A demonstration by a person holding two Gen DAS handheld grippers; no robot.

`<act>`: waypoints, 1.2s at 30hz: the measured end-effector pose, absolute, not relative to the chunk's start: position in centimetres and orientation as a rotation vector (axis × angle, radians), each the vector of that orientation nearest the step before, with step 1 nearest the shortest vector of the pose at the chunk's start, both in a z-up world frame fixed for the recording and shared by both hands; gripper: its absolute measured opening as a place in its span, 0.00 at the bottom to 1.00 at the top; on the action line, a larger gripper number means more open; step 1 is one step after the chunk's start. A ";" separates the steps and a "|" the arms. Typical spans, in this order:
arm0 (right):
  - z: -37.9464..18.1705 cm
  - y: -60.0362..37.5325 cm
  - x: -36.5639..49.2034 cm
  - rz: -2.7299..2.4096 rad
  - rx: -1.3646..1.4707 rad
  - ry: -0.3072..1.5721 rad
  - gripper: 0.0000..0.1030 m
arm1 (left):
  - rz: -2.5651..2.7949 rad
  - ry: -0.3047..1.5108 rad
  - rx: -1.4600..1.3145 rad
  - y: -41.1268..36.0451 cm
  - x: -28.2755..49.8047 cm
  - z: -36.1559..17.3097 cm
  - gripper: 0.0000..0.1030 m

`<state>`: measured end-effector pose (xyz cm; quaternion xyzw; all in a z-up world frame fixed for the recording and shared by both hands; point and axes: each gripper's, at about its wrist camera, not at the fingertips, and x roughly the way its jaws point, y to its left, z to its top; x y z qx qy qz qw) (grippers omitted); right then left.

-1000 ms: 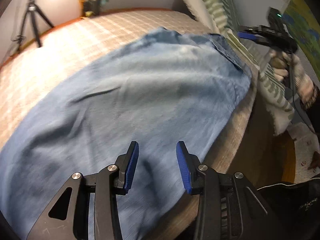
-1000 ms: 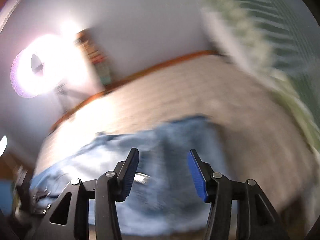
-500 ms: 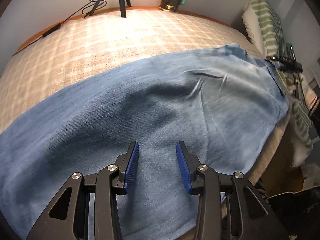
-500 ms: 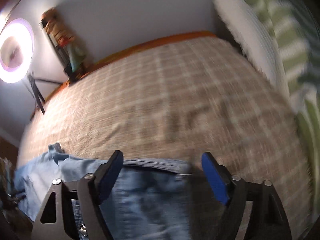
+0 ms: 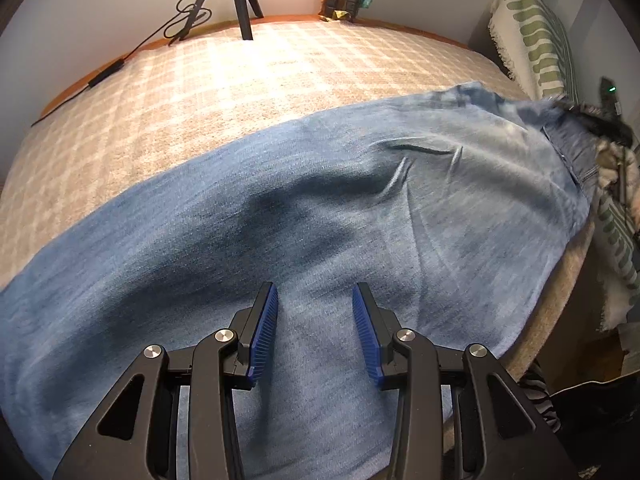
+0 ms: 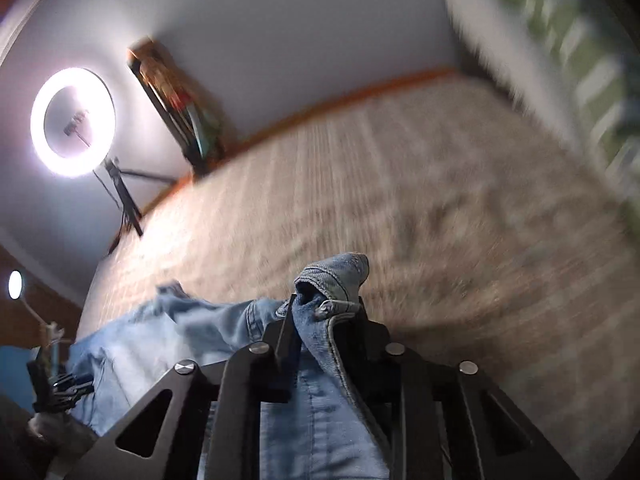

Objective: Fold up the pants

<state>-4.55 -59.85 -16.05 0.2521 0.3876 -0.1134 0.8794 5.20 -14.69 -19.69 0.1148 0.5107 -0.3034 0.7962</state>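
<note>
Blue denim pants point(image 5: 320, 216) lie spread across a bed with a beige checked cover point(image 5: 200, 92). My left gripper point(image 5: 314, 324) is open, with its blue pads just above the middle of the denim and nothing between them. My right gripper point(image 6: 326, 310) is shut on the pants' waistband point(image 6: 332, 280) and lifts that corner; the rest of the denim point(image 6: 168, 344) trails to the left. The right gripper also shows at the far right of the left wrist view point(image 5: 600, 120), at the waistband end.
A ring light point(image 6: 72, 120) on a tripod point(image 5: 240, 4) stands at the far bed edge. A green-striped pillow point(image 5: 536, 36) leans at the right. The near bed edge point(image 5: 560, 296) drops off to the right of the pants.
My right gripper came down over the waistband, closed on it and lifted the corner. My left gripper swung left over the middle of the pants and stayed open.
</note>
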 end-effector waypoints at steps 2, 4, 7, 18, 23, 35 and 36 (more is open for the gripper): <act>-14.1 -60.0 -5.5 -0.326 0.463 0.768 0.17 | -0.653 1.091 0.254 -14.7 5.2 -19.7 0.36; -15.0 -60.2 -4.9 -0.363 0.429 0.838 0.17 | -0.654 1.087 0.252 -14.7 5.2 -19.7 0.36; -16.6 -60.1 -3.9 -0.413 0.362 0.943 0.45 | -0.656 1.085 0.244 -14.6 5.2 -19.7 0.36; -13.7 -53.6 2.7 -0.056 0.304 0.918 0.66 | -0.631 1.067 0.234 -13.9 4.9 -19.2 0.36; -17.6 -49.8 9.4 0.089 0.334 1.029 0.66 | -0.560 1.041 0.217 -10.6 4.4 -17.7 0.36; -20.3 -45.7 13.8 -0.049 0.142 1.111 0.00 | -0.213 1.070 0.075 4.2 3.2 -17.9 0.37; -20.3 -45.8 13.9 -0.094 0.103 1.114 0.00 | -0.193 1.071 0.063 5.1 3.0 -17.9 0.37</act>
